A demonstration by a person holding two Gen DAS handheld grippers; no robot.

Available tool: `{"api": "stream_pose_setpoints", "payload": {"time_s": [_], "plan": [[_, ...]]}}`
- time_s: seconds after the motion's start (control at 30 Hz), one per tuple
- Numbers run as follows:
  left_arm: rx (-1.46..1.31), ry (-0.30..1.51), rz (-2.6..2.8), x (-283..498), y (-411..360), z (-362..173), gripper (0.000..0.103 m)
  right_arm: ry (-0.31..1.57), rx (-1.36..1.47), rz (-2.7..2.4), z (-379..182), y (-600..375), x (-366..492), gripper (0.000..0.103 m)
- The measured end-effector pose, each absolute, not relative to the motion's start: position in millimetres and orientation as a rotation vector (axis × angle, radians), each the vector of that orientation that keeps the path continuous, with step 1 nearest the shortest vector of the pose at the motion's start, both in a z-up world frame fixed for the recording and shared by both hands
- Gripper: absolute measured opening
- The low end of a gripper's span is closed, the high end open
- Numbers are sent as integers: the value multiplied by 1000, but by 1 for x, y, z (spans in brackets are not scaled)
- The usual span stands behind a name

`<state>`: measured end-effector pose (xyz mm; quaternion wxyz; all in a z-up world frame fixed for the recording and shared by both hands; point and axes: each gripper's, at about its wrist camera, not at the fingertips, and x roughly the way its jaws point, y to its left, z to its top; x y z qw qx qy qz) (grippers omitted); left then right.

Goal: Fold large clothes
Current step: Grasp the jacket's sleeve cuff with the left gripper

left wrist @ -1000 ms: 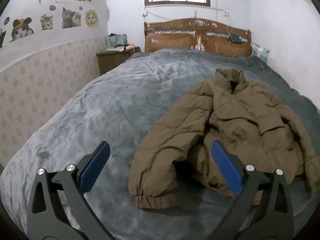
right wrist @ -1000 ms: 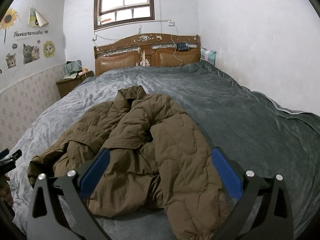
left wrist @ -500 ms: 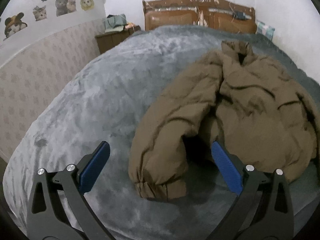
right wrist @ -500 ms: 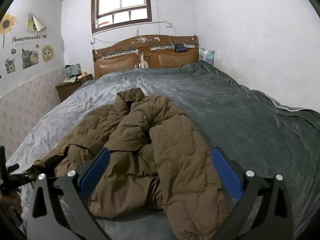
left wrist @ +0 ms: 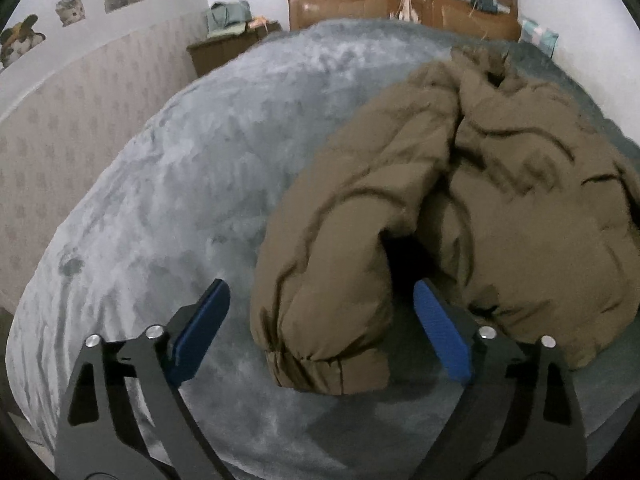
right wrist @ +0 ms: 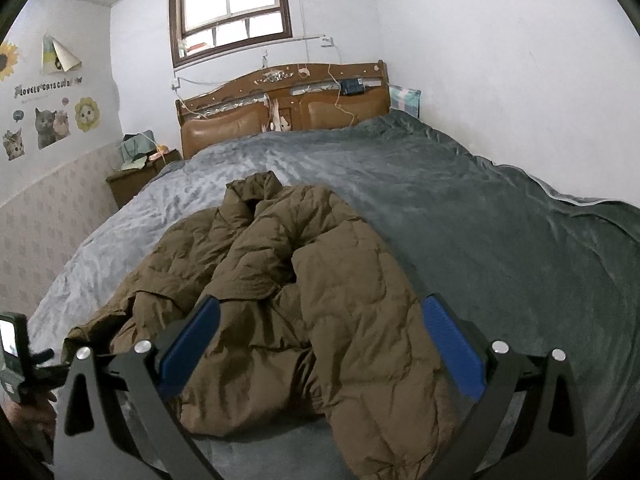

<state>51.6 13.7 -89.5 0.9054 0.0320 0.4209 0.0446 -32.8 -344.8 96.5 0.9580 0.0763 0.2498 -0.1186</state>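
A brown puffer jacket point(left wrist: 500, 200) lies crumpled on the grey bed cover, collar toward the headboard. Its near sleeve cuff point(left wrist: 332, 368) lies between the blue pads of my left gripper point(left wrist: 320, 312), which is open and hovers just above and in front of the cuff. In the right wrist view the jacket point(right wrist: 320, 300) fills the middle. My right gripper point(right wrist: 320, 328) is open and empty, above the jacket's lower hem and the other sleeve point(right wrist: 384, 400).
The grey blanket point(right wrist: 500, 220) covers the whole bed. A wooden headboard point(right wrist: 288, 96) is at the far end, a nightstand point(left wrist: 224, 48) with clutter at the far left. Walls run close on both sides. The left gripper's handle point(right wrist: 16, 352) shows at left.
My left gripper has moved forward and down toward the sleeve cuff, which now lies between its pads. The right gripper has shifted slightly and tilted up. The jacket has not moved.
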Motion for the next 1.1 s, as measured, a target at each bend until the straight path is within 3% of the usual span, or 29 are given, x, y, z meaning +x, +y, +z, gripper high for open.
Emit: {"api": "stream_pose_setpoints", "payload": {"time_s": [0.13,0.23,0.27,0.37,0.53,0.8,1.1], "plan": [[89,919,116,63,13,-106,77,506,157,-242,97,-345,-34,101],[62,932,95,69,16,-108,44,509,160,-243,97,-345,-34,101],[45,929,88,70,20,-107,27,510,163,-246,97,-346,-34,101],[-41,890,133,70,43,-95,17,514,173,-258,98,-349,-35,101],[-228,770,327,61,117,-64,15,518,197,-289,97,-361,-37,101],[-309,535,668,18,200,-13,15,511,211,-363,102,-392,-48,101],[-315,566,650,25,204,-18,24,749,87,-291,56,-414,-28,101]]}}
